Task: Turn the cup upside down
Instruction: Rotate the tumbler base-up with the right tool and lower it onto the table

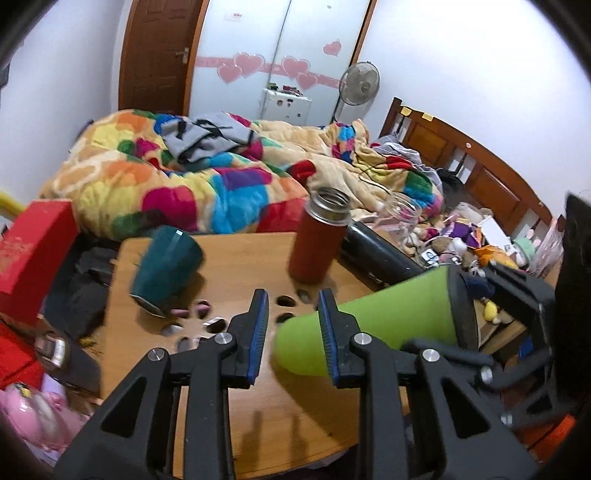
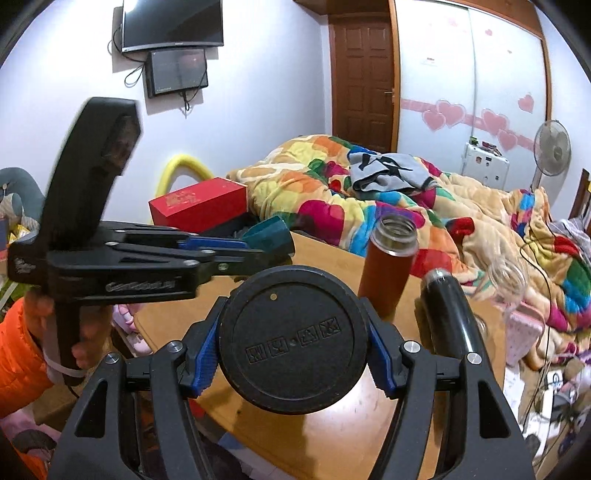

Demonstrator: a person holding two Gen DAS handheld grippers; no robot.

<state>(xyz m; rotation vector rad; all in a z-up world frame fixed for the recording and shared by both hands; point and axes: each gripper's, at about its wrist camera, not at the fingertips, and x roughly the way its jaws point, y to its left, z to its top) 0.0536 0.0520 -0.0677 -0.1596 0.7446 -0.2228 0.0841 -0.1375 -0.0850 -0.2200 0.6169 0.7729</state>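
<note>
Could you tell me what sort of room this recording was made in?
Most likely a lived-in bedroom: a bed with a colourful patchwork quilt and wooden headboard, a wardrobe with pink heart stickers, and a wall-mounted TV above the small wooden table.

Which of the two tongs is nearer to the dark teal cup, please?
Left. The left tongs are open near the teal cup; the right tongs hold the green cup farther away.

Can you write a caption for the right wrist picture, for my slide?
Right claw grips a cup's black base over the wooden table, beside a red flask.
</note>
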